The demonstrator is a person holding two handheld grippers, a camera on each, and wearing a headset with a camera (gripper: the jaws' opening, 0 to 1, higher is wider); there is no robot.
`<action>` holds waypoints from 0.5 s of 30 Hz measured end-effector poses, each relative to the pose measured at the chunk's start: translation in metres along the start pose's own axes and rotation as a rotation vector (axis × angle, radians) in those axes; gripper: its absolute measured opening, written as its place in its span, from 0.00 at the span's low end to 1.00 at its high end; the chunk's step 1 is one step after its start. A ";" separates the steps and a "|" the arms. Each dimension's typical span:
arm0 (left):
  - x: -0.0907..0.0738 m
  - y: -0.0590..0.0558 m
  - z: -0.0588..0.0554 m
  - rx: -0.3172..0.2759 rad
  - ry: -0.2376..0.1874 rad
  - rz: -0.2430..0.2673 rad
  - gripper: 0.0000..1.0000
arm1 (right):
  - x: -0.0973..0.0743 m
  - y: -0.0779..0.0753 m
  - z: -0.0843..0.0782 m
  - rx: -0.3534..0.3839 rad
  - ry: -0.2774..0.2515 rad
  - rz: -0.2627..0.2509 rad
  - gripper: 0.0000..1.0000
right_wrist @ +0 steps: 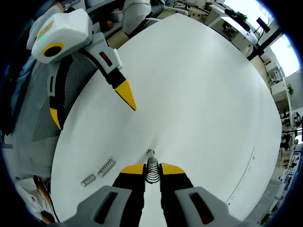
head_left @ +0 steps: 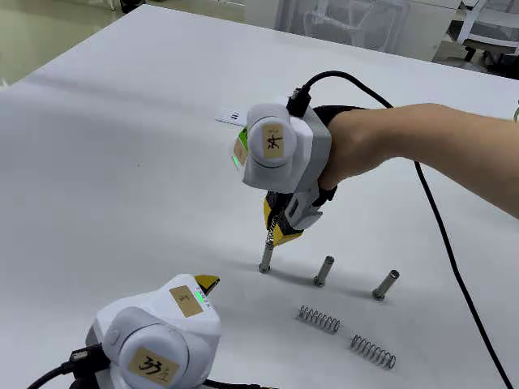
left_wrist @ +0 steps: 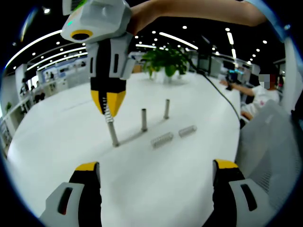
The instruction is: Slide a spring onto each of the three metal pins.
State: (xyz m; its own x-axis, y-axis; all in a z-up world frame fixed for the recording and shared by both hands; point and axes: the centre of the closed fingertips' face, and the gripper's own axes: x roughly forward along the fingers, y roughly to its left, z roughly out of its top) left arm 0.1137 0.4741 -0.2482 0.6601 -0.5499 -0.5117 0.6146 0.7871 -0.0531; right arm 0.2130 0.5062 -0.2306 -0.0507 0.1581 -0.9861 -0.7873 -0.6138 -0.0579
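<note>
Step in hand: first spring going on. Right gripper point(head_left: 278, 230) is clamped on a spring point(right_wrist: 152, 171), held upright over the first pin point(head_left: 265, 259) at the left end of the row. The spring's lower end meets the pin top; whether it is threaded, cannot tell.

Next move, likely: line up the axis, press down, let go.

Middle pin point(head_left: 323, 271) and third pin point(head_left: 385, 284) stand bare. Second spring point(head_left: 319, 318) and third spring point(head_left: 372, 351) lie loose on the white table point(head_left: 122, 162), near those pins, not in any tray.

Left gripper point(left_wrist: 156, 165): jaws wide apart, empty, hovering near.
</note>
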 end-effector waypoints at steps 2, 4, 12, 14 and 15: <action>0.000 0.000 0.000 0.000 0.000 -0.001 1.00 | 0.001 0.001 -0.001 -0.002 0.003 0.004 0.12; 0.000 0.000 0.000 0.000 0.000 -0.002 1.00 | 0.001 0.001 0.000 0.008 -0.004 0.007 0.12; 0.000 0.000 -0.001 -0.003 0.001 -0.005 0.99 | 0.004 0.001 0.000 0.005 0.001 0.008 0.12; 0.000 -0.001 -0.001 -0.004 0.001 -0.006 0.99 | 0.003 0.002 -0.001 0.006 0.003 0.009 0.12; 0.000 -0.001 -0.001 -0.003 0.002 -0.005 0.99 | 0.003 0.002 0.000 0.005 0.002 0.008 0.12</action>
State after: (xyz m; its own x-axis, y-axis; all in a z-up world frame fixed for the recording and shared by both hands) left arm 0.1130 0.4737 -0.2493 0.6561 -0.5534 -0.5130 0.6165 0.7852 -0.0586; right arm 0.2115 0.5054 -0.2340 -0.0557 0.1512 -0.9869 -0.7898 -0.6113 -0.0491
